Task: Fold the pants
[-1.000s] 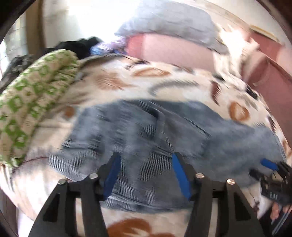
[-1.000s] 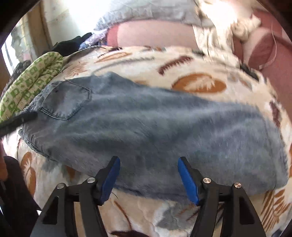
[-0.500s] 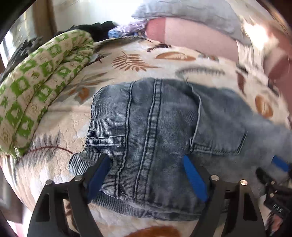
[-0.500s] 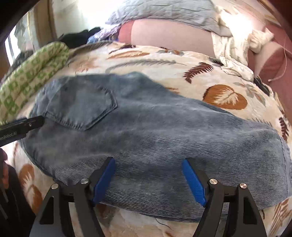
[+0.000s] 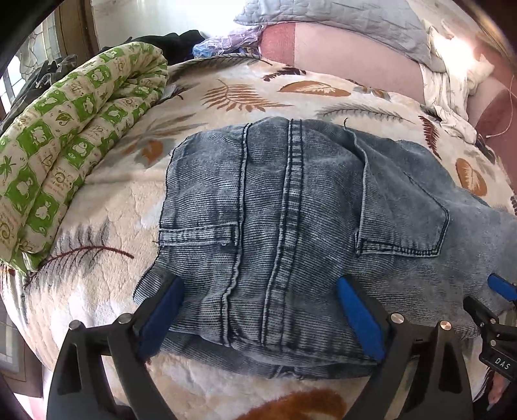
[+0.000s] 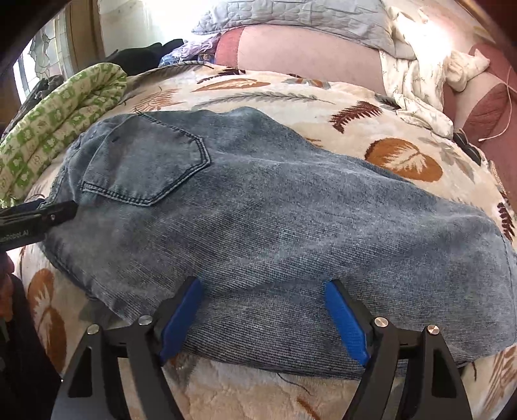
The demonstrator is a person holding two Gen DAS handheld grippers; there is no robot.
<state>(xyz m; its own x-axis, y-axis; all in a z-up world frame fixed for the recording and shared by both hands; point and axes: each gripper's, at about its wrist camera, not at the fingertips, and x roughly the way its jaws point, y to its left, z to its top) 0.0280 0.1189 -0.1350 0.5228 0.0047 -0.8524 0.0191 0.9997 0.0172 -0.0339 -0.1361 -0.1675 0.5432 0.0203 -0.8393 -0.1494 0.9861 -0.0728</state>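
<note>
While both sets of jaws are parting over the near edge, status as follows:

Change: left gripper (image 5: 258, 318) jaws having just been opening, now standing wide, waist end of the pants (image 5: 300, 232) lying between them but not pinched; sharper and closer in the left wrist view than a second ago.
Right gripper (image 6: 263, 318): likewise just been opening, now gaping over the leg portion, pads pressing on nothing.
Meaning: reading as a release after a lengthwise fold, or a fresh approach for the next one; cannot tell which.
Location: pants lying flat on the leaf-print blanket (image 5: 226, 97), waist to the left, leg running right, near edge just beside the fingertips.
Material: faded blue ribbed denim, heavy double-stitched seams, back pocket (image 6: 145, 168) facing up; likely stiff and crease-holding.
Blanket: plush cream pile, brown fern motifs, probably gripping the cloth.
Surroundings: rolled green-patterned quilt (image 5: 64, 161) far left; grey quilted pillow (image 6: 290, 16) at the far side.
</note>
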